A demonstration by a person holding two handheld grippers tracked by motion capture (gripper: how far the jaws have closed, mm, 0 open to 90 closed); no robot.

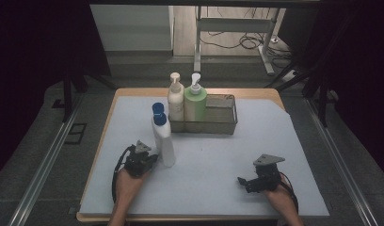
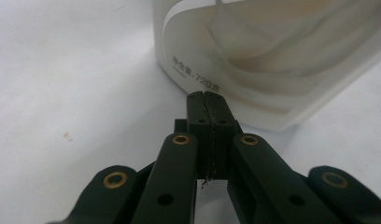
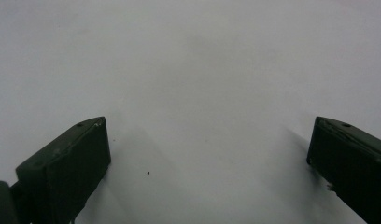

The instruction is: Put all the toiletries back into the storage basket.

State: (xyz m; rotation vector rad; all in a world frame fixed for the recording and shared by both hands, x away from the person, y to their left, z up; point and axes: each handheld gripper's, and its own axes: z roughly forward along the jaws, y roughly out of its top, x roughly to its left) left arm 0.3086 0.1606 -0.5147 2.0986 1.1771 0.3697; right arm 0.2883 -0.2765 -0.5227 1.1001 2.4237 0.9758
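Nudging looks like the step in hand: the left gripper (image 2: 208,95), jaws closed on nothing, sits just beside the base of the blue-capped white bottle (image 1: 164,141), which stands upright on the surface (image 1: 218,165) before the wire basket (image 1: 225,117). Next, probably open to grasp it. The right gripper (image 3: 207,154) rests open, well apart.

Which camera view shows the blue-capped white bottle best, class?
The high view: the blue-capped white bottle stands whole, upright on the sheet, in front of the wire basket. The left gripper view gives just its lower body and label print, close up. The right gripper view looks onto bare sheet.
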